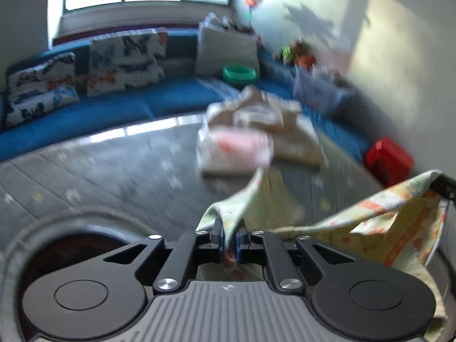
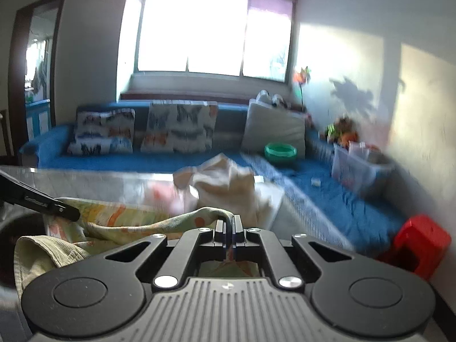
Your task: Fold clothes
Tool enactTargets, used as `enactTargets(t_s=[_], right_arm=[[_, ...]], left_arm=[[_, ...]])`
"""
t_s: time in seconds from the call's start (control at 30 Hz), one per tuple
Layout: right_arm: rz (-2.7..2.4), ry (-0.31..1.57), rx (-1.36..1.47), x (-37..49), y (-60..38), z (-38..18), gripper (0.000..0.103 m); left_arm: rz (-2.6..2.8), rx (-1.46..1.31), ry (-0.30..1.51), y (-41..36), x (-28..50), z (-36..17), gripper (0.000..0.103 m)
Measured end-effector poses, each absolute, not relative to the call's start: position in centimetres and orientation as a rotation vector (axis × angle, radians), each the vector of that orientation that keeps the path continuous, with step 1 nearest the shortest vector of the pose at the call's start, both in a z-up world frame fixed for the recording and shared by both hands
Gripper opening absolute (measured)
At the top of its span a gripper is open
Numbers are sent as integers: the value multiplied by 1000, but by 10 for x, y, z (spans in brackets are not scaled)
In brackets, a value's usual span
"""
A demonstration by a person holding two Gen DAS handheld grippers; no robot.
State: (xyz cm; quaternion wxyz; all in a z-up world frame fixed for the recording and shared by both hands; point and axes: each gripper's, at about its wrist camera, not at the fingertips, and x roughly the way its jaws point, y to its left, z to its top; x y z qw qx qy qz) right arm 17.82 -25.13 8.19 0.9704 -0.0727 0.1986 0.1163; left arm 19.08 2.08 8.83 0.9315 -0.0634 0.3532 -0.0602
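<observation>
The left gripper (image 1: 230, 229) is clamped on one edge of the printed cloth (image 1: 393, 216); the right gripper (image 2: 228, 225) is clamped on another. The cloth hangs between them above the grey table (image 1: 99, 168), near the clothes pile (image 1: 256, 139).

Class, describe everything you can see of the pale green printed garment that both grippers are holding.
The garment is soft, thin-looking cloth, pale yellow-green with orange and white printed patches and a ribbed hem showing in the right wrist view. It hangs crumpled and unfolded, lifted above the grey table. The left gripper is shut on one bunched edge and the right gripper on another, with the cloth sagging between them. Blur hides finer print details. A pile of beige clothes lies beyond, apparently apart from it.
</observation>
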Motion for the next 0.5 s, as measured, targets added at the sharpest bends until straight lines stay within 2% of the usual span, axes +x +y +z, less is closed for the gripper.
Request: enactTargets(t_s=[0.3,0.5], right_arm=[[306,177,-87,179,-227,149,3],[446,234,-88,147,-224,136,3]], left_arm=[[-44,-118,479,67,145,186,8],[-43,-39,488,77,82,186,8]])
